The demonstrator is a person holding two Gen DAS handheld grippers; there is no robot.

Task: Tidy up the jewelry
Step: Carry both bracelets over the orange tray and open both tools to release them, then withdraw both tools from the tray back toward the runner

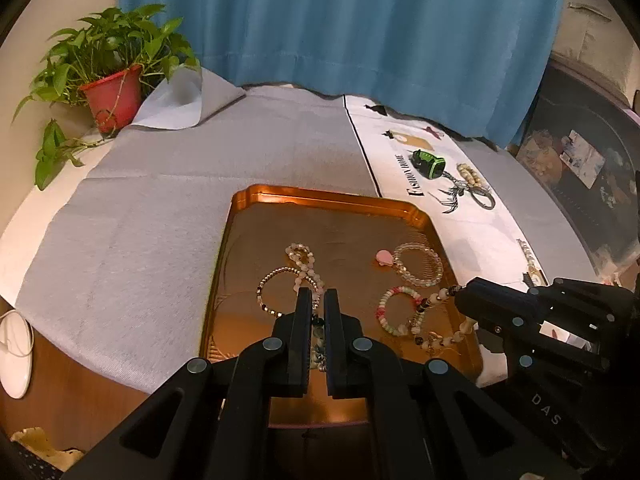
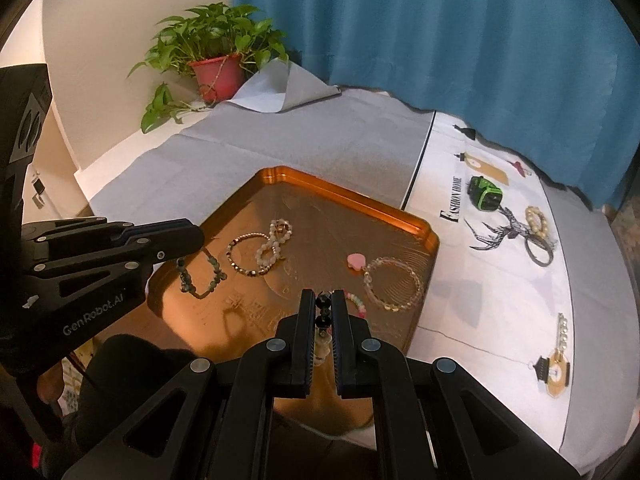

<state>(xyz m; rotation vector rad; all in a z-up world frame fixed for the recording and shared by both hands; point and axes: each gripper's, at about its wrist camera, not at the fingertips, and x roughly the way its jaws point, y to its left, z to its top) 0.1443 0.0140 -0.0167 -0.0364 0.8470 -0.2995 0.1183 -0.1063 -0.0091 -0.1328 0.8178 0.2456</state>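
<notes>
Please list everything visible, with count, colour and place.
tray: one, copper, on grey cloth
loose bracelets: four, mixed colours, in tray
plant: one, green, red pot, far left
curtain: one, blue, behind
white cloth: one, printed, right of tray
gadget: one, green-black, on white cloth
beige bracelet: one, beside gadget
gold ornament: one, on white cloth
left gripper: black, shut on green bracelet
right gripper: black, shut on black-and-cream bracelet

bracelets (image 2: 394, 283) in tray (image 2: 344, 196); plant (image 2: 218, 50) behind, left.
</notes>
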